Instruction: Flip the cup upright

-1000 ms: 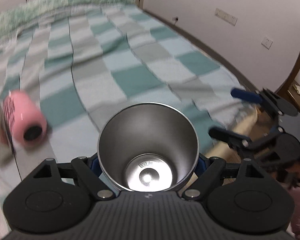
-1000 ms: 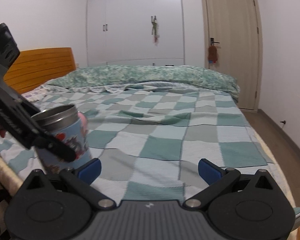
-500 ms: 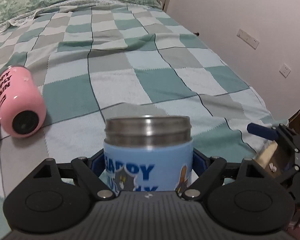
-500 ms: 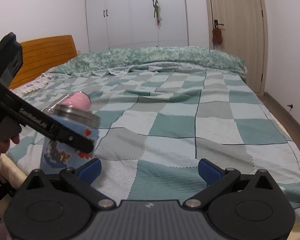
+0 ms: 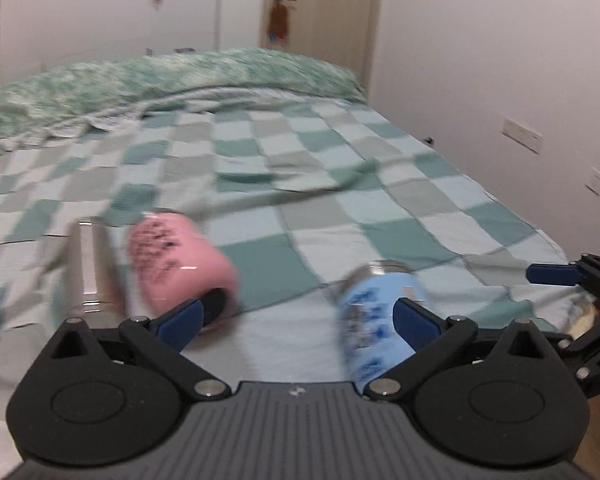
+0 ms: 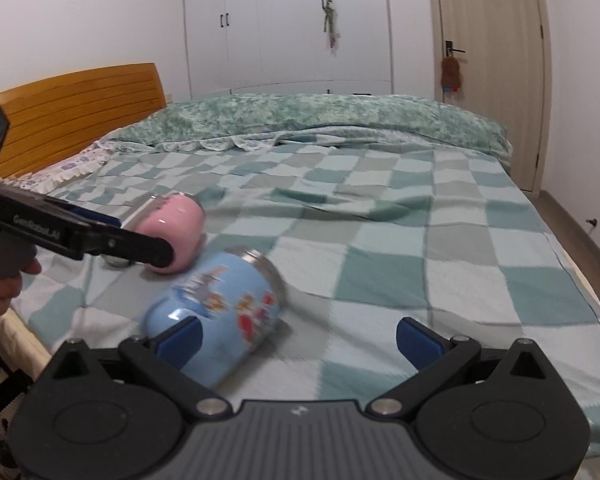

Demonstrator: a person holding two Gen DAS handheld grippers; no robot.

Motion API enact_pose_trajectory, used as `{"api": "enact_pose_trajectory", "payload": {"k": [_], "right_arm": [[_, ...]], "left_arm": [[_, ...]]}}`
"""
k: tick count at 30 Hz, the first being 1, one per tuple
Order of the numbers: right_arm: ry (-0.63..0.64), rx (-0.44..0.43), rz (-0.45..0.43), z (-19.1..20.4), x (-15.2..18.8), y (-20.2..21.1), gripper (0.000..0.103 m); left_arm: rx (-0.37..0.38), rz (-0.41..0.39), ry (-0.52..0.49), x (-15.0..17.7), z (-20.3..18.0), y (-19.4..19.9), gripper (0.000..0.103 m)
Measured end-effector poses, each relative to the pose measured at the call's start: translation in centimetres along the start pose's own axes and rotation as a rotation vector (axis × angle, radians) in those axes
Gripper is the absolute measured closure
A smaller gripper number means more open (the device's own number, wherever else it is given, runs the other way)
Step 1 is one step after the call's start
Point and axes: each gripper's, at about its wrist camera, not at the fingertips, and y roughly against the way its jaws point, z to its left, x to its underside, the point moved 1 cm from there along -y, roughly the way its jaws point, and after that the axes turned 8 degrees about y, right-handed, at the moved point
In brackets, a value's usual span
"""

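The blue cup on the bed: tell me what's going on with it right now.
A person holds a hand-held gripper in each hand over a checked blanket. The blue cup is tilted over on the blanket, blurred, with its steel rim pointing up and away, and neither gripper holds it. The left hand-held gripper is open with the cup by its right finger; the right hand-held gripper is open too. A pink cup lies on its side behind.

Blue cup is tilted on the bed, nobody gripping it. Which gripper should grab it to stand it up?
Probably right. The blue cup leans just ahead of the right gripper, beside its left fingertip, and both grippers are open. The left gripper points between it and the pink cup, in a blurred view.
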Motion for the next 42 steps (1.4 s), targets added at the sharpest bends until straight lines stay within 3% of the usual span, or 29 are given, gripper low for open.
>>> {"api": "enact_pose_trajectory", "payload": {"k": [7, 14, 21, 36, 42], "right_arm": [[-0.038, 0.005, 0.062, 4.2, -3.2, -2.4, 0.000], [-0.094, 0.094, 0.188, 6.4, -4.3, -5.8, 0.000], [-0.158, 0.151, 0.303, 6.3, -4.6, -8.3, 0.000], [-0.252, 0.131, 0.457, 4.9, -5.5, -13.1, 0.000], [-0.287, 0.087, 0.495, 4.0, -5.3, -14.3, 0.010]], "left_arm": [[-0.115, -0.097, -0.073, 1.4, 3.7, 2.5, 0.000], [-0.139, -0.112, -0.088, 3.2, 5.8, 2.6, 0.000], [-0.125, -0.101, -0.076, 4.2, 6.9, 1.3, 0.000], [-0.103, -0.087, -0.092, 4.9, 7.6, -0.6, 0.000], [-0.067, -0.094, -0.111, 4.9, 7.4, -1.1, 0.000]]}}
